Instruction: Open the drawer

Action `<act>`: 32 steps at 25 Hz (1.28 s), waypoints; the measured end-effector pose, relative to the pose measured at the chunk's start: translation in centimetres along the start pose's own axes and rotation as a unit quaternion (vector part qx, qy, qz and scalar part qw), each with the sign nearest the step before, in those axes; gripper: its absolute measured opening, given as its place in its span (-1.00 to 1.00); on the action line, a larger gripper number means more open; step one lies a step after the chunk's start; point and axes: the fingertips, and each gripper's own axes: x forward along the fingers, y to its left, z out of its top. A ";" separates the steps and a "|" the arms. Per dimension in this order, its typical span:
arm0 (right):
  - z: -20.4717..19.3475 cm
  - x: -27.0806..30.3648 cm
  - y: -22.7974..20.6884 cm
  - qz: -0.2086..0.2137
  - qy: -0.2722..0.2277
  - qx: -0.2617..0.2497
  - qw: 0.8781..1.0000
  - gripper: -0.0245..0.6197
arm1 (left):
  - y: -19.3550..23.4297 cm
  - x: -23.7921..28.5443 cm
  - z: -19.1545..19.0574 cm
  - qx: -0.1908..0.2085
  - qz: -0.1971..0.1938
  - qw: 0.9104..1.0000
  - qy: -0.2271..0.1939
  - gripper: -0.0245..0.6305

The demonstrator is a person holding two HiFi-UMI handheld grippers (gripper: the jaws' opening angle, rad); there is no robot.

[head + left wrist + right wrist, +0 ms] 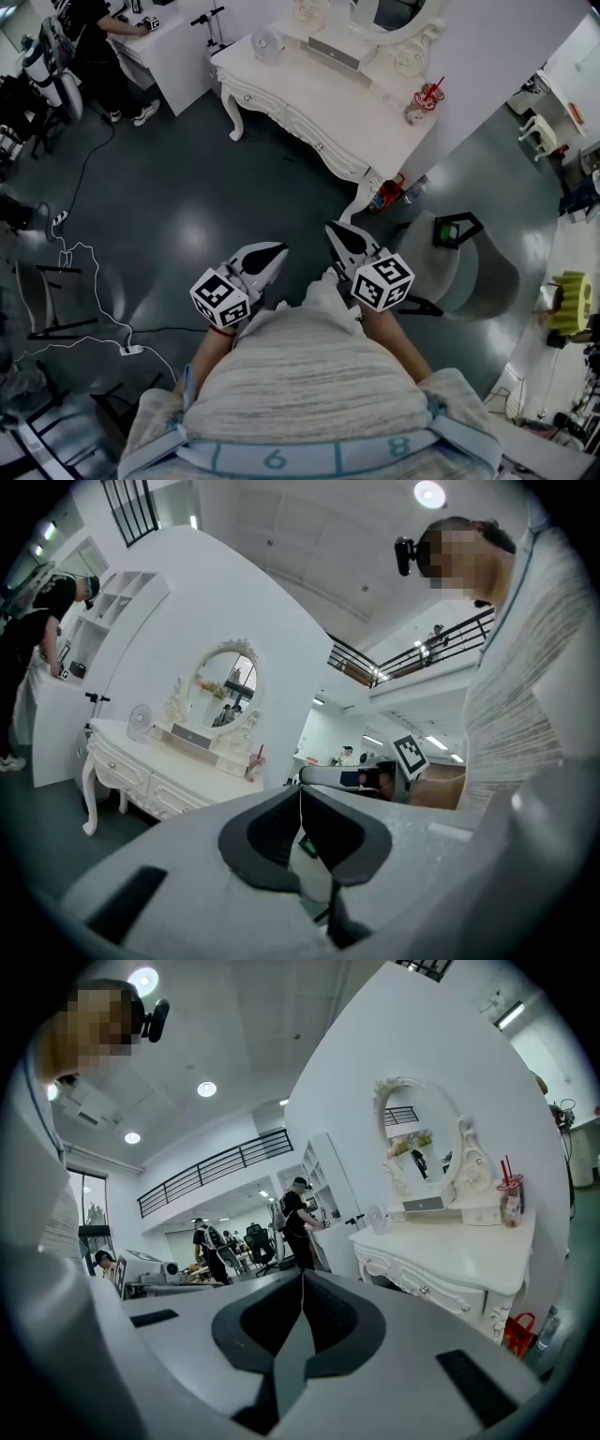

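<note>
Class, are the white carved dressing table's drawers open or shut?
Shut: the drawer fronts sit flush in the table, none pulled out.

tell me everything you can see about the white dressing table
The dressing table is white and ornate, painted wood by its look, with curved carved legs. Its front drawers carry small knobs and all look shut. An oval mirror in a carved frame rises at the back. On top stand a small fan and a cup with red straws. It stands on the dark floor against a white wall.
</note>
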 end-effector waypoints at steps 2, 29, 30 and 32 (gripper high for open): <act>0.2 0.6 -1.2 -0.004 0.002 0.003 1.000 -0.89 | 0.8 1.1 0.0 -0.005 -0.002 1.000 0.003 -0.88; 9.4 10.6 -24.0 0.021 0.032 0.024 0.999 -0.89 | 14.9 23.2 5.2 -0.007 0.024 0.999 0.028 -0.88; 9.6 10.8 -24.7 0.024 0.035 0.023 0.999 -0.89 | 15.3 23.9 5.2 -0.007 0.027 0.999 0.030 -0.88; 9.9 11.3 -26.1 0.030 0.040 0.020 0.999 -0.89 | 16.2 25.3 5.0 -0.007 0.034 0.999 0.037 -0.88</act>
